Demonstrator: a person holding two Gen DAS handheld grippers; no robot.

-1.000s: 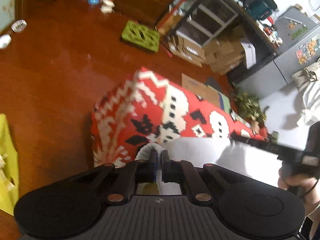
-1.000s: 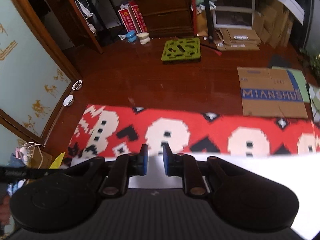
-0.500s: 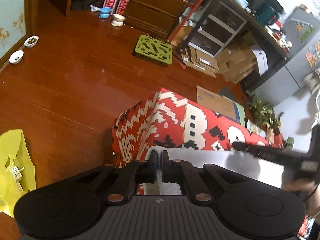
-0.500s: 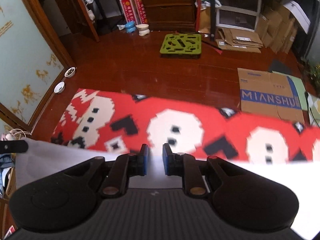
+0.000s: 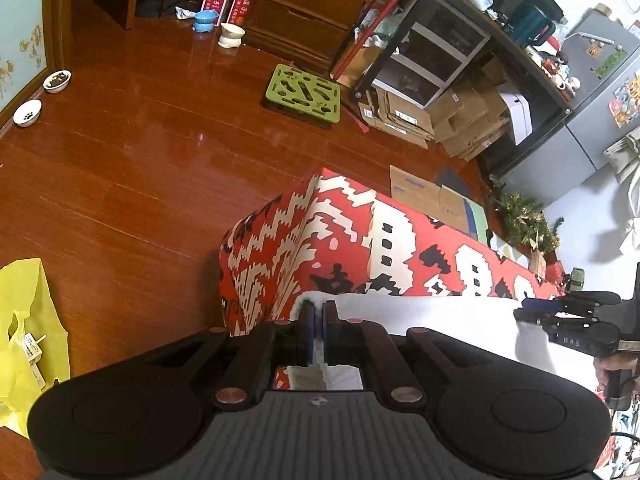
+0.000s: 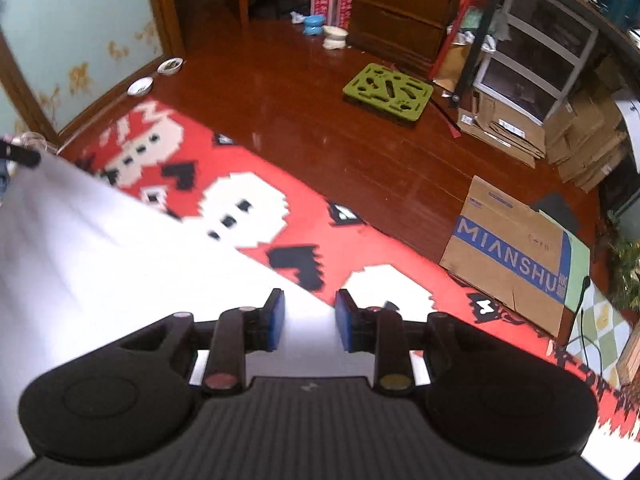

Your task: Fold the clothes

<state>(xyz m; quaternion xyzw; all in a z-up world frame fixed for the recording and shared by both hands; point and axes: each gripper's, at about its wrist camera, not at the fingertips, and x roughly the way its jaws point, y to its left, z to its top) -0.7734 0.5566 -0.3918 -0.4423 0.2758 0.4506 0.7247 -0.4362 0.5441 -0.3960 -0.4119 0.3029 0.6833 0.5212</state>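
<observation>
The left tool (image 5: 319,330) pointed forward and down over the near left corner of the worktop, its blue-padded fingers pressed almost together on a bunched edge of the white garment (image 5: 420,316). From that pinch the cloth stretched rightward across the red, white and black patterned cover (image 5: 340,236) toward the right tool (image 5: 524,312), seen at the far right of the left view, gripped from below by a hand (image 5: 608,364).

In the right wrist view, the right tool (image 6: 310,320) sat with its fingers parted by a clear gap, the white garment (image 6: 100,264) lying beneath and between them; whether the pads touched the cloth could not be told. The fabric spread away to the left and rose toward the dark tip of the left tool (image 6: 20,154) at the left edge. Beyond the worktop lay the wooden floor (image 6: 320,120), a green mat (image 6: 388,94) and a flattened cardboard box (image 6: 508,256).
</observation>
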